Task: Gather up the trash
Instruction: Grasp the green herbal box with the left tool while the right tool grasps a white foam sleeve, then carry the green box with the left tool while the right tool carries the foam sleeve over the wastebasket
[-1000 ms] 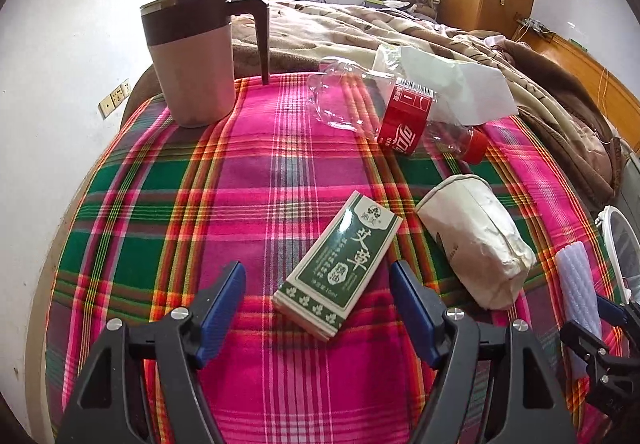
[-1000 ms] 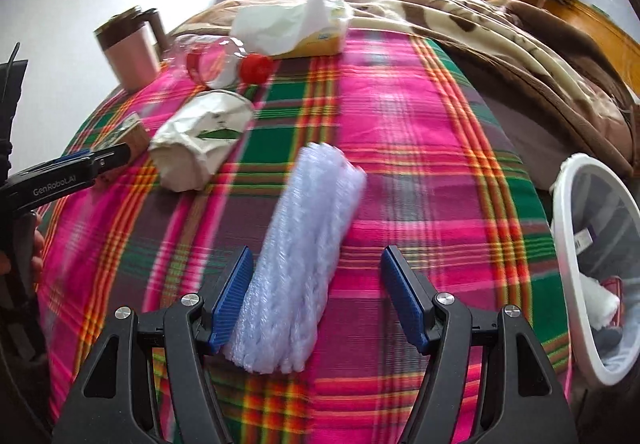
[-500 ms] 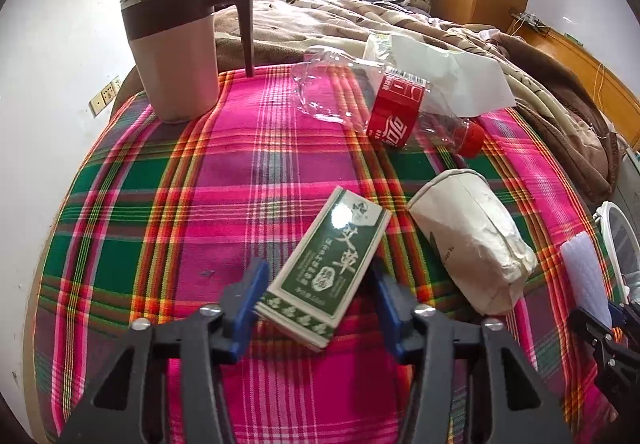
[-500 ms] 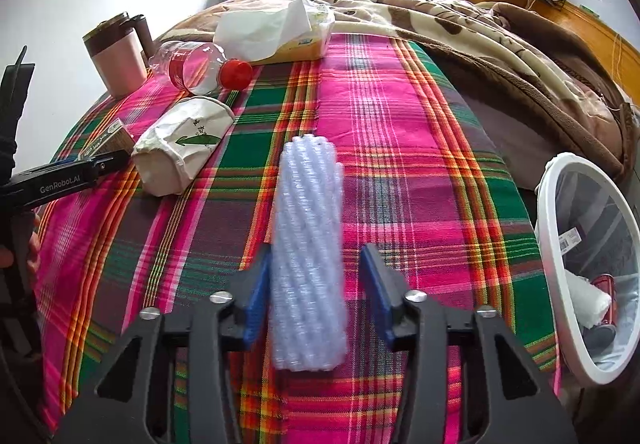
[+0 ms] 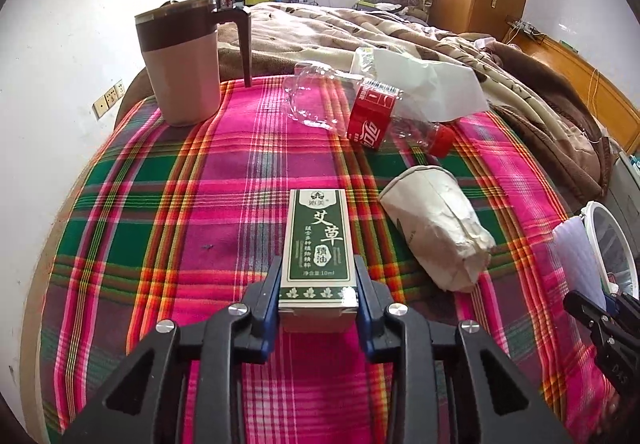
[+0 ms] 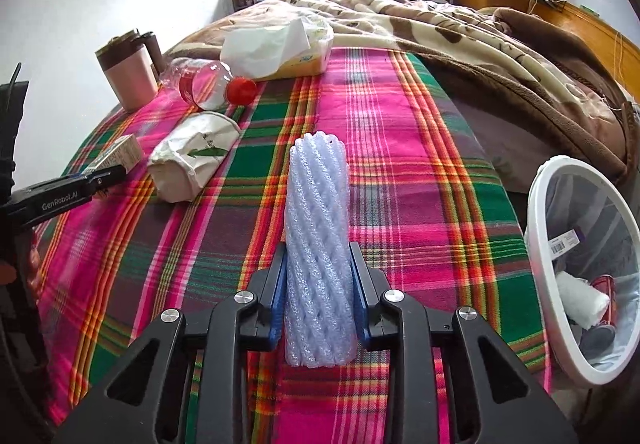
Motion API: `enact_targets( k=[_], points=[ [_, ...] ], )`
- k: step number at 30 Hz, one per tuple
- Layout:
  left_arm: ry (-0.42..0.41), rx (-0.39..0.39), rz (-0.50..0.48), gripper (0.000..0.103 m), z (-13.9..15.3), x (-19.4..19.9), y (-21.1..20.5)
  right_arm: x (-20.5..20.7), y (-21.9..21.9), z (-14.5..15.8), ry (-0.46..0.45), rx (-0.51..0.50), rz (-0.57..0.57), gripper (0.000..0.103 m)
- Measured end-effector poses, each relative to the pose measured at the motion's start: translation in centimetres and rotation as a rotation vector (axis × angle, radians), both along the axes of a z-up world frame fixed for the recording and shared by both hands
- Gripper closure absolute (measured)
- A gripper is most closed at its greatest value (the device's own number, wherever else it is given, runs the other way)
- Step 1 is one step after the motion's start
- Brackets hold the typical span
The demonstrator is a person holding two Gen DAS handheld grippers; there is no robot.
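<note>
A green-and-white carton (image 5: pixel 320 236) lies on the plaid cloth (image 5: pixel 200 203), and my left gripper (image 5: pixel 318 264) is shut on its near end. The jaws of my right gripper (image 6: pixel 318 250) are closing, and both pads press the sides of a pale blue foam net sleeve (image 6: pixel 318 203) that points away from me. A crumpled white paper cup (image 5: pixel 436 228) lies to the right of the carton. Beyond it lies a squashed clear cola bottle (image 5: pixel 372 119) with a red cap. A white-rimmed bin (image 6: pixel 538 195) with trash inside stands off the cloth's right edge.
A pink and brown lidded mug (image 5: pixel 180 63) stands at the far left of the cloth. A tissue pack (image 6: pixel 288 51) sits at the far edge against a brown blanket (image 6: pixel 460 35). A white wall runs along the left.
Both grippers went from wide open to closed on their things. The carton and the foam sleeve, lying askew before, now sit straight between the pads.
</note>
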State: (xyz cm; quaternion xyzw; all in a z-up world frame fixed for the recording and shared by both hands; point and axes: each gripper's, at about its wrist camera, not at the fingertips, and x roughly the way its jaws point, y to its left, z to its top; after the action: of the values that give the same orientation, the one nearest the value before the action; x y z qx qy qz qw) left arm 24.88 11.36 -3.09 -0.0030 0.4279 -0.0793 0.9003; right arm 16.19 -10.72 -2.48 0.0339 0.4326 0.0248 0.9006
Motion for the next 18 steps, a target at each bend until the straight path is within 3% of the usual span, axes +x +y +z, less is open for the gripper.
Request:
enact_targets(
  k=[18],
  points=[
    [-0.098,-0.041,-0.032,0.07,4.3,-5.8,-2.3,-2.4,-1.9,3.2,-0.11,0.021,-0.004,0.075]
  ],
)
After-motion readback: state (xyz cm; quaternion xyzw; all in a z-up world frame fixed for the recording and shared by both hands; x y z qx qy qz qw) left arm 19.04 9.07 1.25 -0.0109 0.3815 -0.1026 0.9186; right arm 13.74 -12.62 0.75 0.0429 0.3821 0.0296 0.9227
